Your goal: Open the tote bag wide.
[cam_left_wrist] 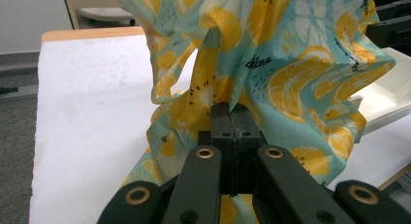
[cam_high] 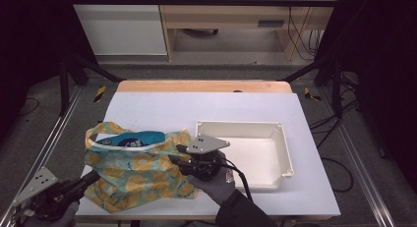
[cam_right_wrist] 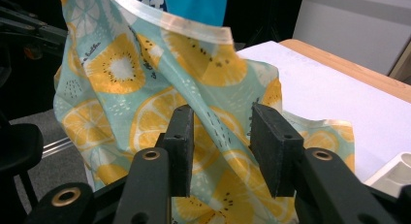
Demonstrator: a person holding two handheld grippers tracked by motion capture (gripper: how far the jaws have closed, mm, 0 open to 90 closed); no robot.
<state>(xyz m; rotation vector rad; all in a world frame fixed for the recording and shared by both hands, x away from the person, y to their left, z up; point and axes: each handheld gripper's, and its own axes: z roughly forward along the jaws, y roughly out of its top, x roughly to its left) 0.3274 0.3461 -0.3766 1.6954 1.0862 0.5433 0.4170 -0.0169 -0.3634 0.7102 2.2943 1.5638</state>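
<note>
A teal cloth bag [cam_high: 137, 173] printed with yellow citrus slices stands bunched at the table's front left. A blue packet [cam_high: 130, 138] pokes out of its open top. My left gripper [cam_high: 93, 179] comes in from the bottom left and, in the left gripper view, its jaws are shut on a fold of the bag's cloth [cam_left_wrist: 231, 117]. My right gripper [cam_high: 179, 156] is at the bag's right side. In the right gripper view it stands open [cam_right_wrist: 220, 132], with the bag's fabric [cam_right_wrist: 121, 73] lying between and behind the two jaws and the blue packet [cam_right_wrist: 194, 3] above.
A white rectangular tray [cam_high: 287, 153] sits just right of the bag, close behind my right hand. The white tabletop [cam_high: 196, 109] stretches to a wooden strip at the far edge. Black frame posts stand at both sides.
</note>
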